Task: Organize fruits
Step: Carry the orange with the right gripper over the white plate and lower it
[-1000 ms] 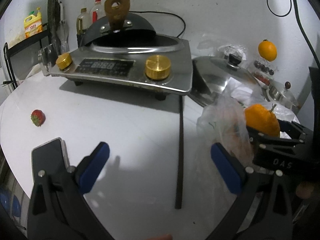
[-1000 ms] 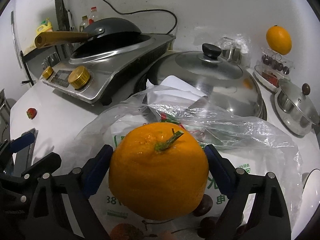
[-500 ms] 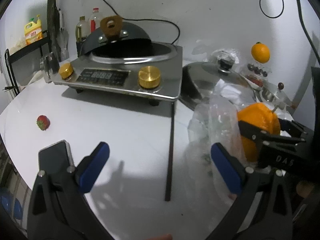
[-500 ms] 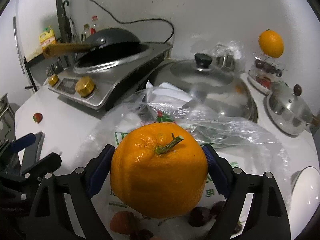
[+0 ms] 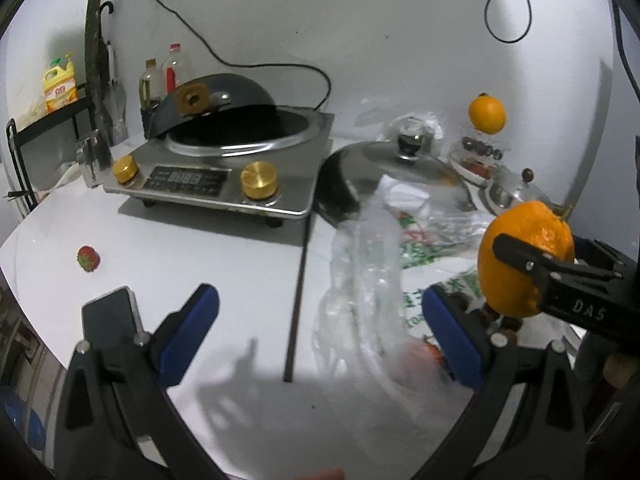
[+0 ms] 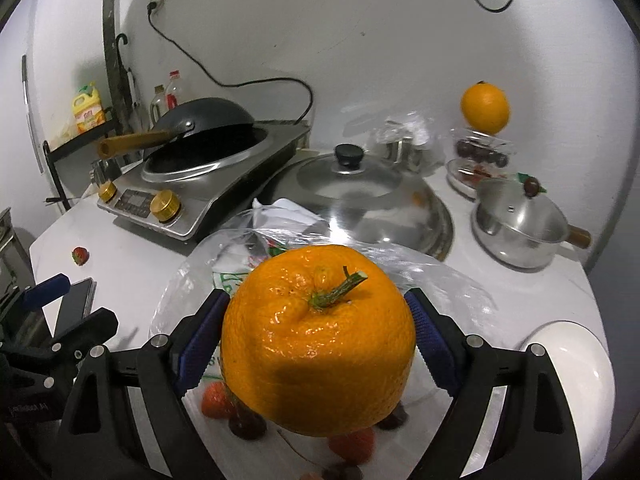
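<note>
Above crinkly plastic (image 6: 400,276), right tongs (image 6: 316,344) clamp dimpled orange (image 6: 316,344); left tongs (image 5: 320,328) seemingly empty, agape.

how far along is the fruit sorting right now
Partly done, by the look of it: one orange already sits atop the tiered rack by the wall. In hand: the right gripper holds a second orange above the plastic bag. Left: strawberries in the bag and a stray strawberry on the table. The left gripper is open.
</note>
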A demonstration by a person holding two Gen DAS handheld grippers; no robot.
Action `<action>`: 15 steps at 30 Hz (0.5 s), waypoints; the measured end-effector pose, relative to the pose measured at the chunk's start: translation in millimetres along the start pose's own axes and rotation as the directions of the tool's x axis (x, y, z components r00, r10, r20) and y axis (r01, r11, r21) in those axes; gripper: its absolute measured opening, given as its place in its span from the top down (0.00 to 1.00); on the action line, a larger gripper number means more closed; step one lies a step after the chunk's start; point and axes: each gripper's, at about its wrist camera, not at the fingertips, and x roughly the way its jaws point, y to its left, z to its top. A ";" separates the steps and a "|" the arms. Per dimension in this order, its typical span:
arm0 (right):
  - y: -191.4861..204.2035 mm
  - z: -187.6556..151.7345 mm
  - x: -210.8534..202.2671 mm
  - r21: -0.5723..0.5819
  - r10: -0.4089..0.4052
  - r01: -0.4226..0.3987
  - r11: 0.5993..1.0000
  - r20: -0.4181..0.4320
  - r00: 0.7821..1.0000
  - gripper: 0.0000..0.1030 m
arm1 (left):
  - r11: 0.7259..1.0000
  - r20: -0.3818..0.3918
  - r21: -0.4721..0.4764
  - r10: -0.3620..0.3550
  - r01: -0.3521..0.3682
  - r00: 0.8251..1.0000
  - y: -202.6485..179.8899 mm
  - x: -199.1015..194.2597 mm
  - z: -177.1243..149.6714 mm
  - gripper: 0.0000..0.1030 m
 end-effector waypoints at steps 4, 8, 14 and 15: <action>-11.8 -4.7 -17.8 0.020 -0.016 0.016 1.000 0.016 1.000 0.13 | 1.000 0.008 0.015 -0.017 0.016 1.000 -14.4 -9.4 -1.1 0.01; -21.3 -10.4 -31.8 0.035 -0.027 0.026 0.999 0.026 0.999 0.13 | 0.999 0.004 0.034 -0.034 0.034 0.999 -29.6 -13.6 -2.8 0.01; -37.8 -17.7 -46.8 0.062 -0.046 0.044 0.997 0.033 0.998 0.13 | 0.997 0.010 0.062 -0.051 0.050 0.999 -51.5 -18.7 -1.2 0.01; -40.9 -18.8 -49.3 0.066 -0.049 0.047 0.997 0.035 0.998 0.13 | 0.996 0.009 0.067 -0.053 0.053 0.999 -55.9 -18.5 -1.3 0.01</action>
